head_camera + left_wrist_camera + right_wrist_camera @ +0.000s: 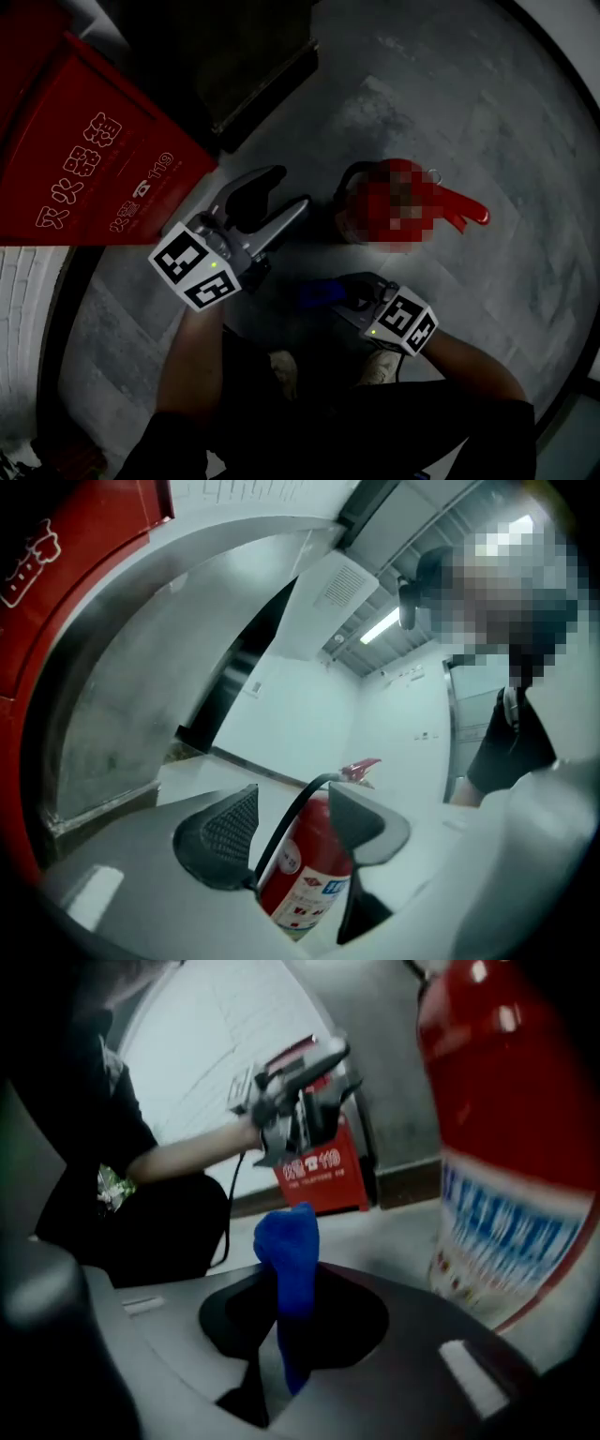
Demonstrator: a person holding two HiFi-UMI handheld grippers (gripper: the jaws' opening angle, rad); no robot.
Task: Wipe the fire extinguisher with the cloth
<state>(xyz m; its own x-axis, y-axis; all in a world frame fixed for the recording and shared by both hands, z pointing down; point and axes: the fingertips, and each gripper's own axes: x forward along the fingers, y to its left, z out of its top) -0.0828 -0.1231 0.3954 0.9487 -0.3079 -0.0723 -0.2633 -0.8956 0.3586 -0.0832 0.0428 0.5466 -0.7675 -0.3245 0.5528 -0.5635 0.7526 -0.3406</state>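
The red fire extinguisher (361,208) stands upright on the grey floor, its red lever (466,210) pointing right and its black hose (281,841) running down its side. My left gripper (286,190) is open and level, aimed at the extinguisher from the left and apart from it. In the left gripper view the cylinder (309,878) shows through the gap between the fingers (220,836). My right gripper (330,292) is low, just in front of the extinguisher, shut on a blue cloth (289,1260) that sticks up from the jaws. The labelled body (506,1147) fills the right of that view.
A red fire-equipment cabinet (84,150) stands at the left, close to my left gripper. A dark opening (253,75) lies behind it. The person's shoes (380,366) and dark legs are at the bottom. A white tiled wall (23,309) runs along the left edge.
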